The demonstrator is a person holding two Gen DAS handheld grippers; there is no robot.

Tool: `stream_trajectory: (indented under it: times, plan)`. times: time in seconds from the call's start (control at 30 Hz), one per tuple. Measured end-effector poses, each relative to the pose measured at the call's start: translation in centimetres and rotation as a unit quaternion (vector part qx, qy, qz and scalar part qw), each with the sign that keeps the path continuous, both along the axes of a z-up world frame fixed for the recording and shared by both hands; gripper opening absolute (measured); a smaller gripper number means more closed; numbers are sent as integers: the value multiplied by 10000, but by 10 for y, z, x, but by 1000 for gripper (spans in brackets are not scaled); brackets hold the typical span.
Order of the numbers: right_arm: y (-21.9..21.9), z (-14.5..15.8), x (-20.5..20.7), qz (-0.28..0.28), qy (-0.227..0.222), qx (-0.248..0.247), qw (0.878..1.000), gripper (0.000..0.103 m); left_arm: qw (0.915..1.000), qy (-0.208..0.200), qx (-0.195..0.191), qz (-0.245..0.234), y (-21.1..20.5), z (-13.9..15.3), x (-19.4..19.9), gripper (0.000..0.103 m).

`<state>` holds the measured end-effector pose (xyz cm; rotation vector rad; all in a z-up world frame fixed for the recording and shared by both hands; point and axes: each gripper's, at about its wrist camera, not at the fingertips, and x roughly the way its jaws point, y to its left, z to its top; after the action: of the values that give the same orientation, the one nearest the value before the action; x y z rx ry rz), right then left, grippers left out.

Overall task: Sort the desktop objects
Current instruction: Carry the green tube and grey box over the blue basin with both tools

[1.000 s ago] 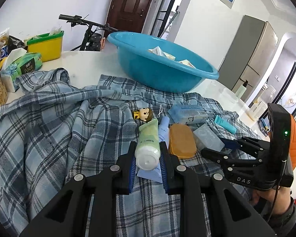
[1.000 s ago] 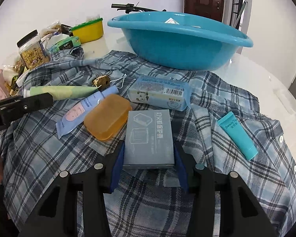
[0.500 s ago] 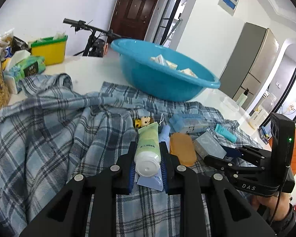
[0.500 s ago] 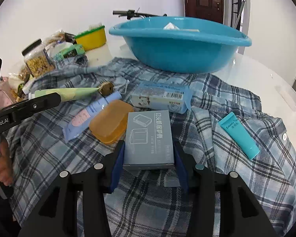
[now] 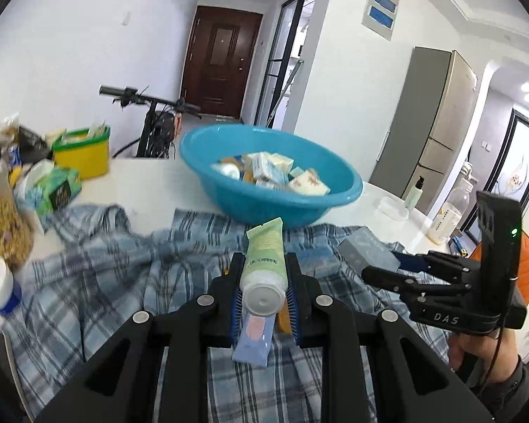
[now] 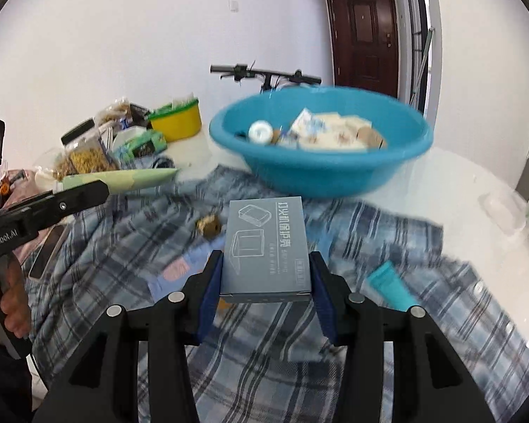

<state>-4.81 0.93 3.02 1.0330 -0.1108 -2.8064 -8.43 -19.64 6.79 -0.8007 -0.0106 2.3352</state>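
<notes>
White tabletop (image 5: 151, 183) under a crumpled blue plaid shirt (image 5: 98, 282). My left gripper (image 5: 263, 283) is clamped on a pale green squeeze tube (image 5: 265, 264), white cap toward camera, lifted off the cloth. My right gripper (image 6: 265, 278) grips a flat grey cardboard box (image 6: 266, 246), also raised. Round blue plastic basin (image 6: 321, 165) at 12 o'clock, small packets inside. Teal tube (image 6: 388, 285) lies on the shirt at 4 o'clock.
</notes>
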Motion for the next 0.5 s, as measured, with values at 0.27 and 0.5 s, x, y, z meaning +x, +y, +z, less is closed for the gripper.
stream_trajectory:
  times: [0.27,0.5]
  plan:
    - [11,43,-30,13,393,0,9992,46,9997,215,88,-32,21,32,-26,23]
    - [25,70,-72,-1,626,-121,9980,46,9994,334,32,-40,48,50,-61,23]
